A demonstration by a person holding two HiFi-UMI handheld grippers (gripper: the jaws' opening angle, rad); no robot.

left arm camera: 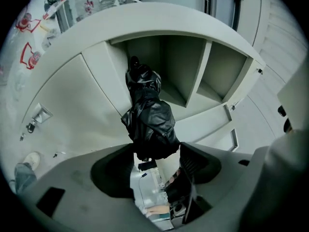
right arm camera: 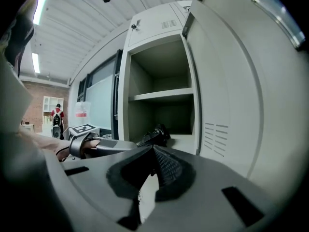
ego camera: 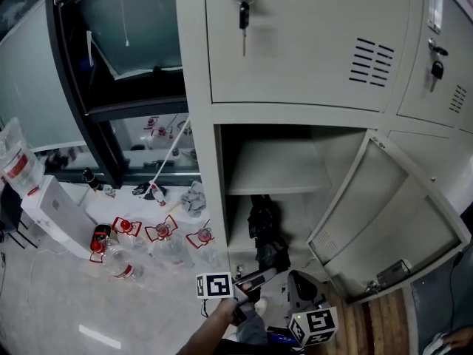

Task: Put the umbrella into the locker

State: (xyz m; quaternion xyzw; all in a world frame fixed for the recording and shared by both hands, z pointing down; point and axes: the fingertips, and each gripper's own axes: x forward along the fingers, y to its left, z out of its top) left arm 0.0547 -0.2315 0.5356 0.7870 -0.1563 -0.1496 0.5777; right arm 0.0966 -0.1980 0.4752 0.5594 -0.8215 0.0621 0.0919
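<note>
handling, judged: probably light. soft and slack in the loose cloth folds, stiff only along the hidden shaft. glossy fabric, so likely slippery under the pads. best taken at the firm near end, not on bunched cloth. not fragile, but prone to snagging on a shelf edge.

look: compact folded umbrella (left arm camera: 149,115), all black. shiny crumpled canopy, bulging unevenly, no tight strap visible. small dark knob at the far end.

location: held out ahead of left gripper (left arm camera: 157,151). far end inside the lower open compartment of the grey metal locker (ego camera: 201,198), below the inner shelf (ego camera: 273,170); near end at the opening. resting on the compartment floor or held clear of it: cannot tell.

left tongs: clamped on the umbrella's near end, pads kept partway apart by the bundle. cross-checked in the right gripper view: black bundle reaching from left gripper toward the compartment.

right tongs: right gripper (right arm camera: 152,151) closed tip to tip, nothing between. low, near the open door (ego camera: 384,220).

surroundings: upper locker door shut, key (ego camera: 242,9) in its lock. plastic water bottles (ego camera: 166,246) on the floor to the left, well apart from the locker mouth.

stage, judged: insertion under way, release not yet made.
</note>
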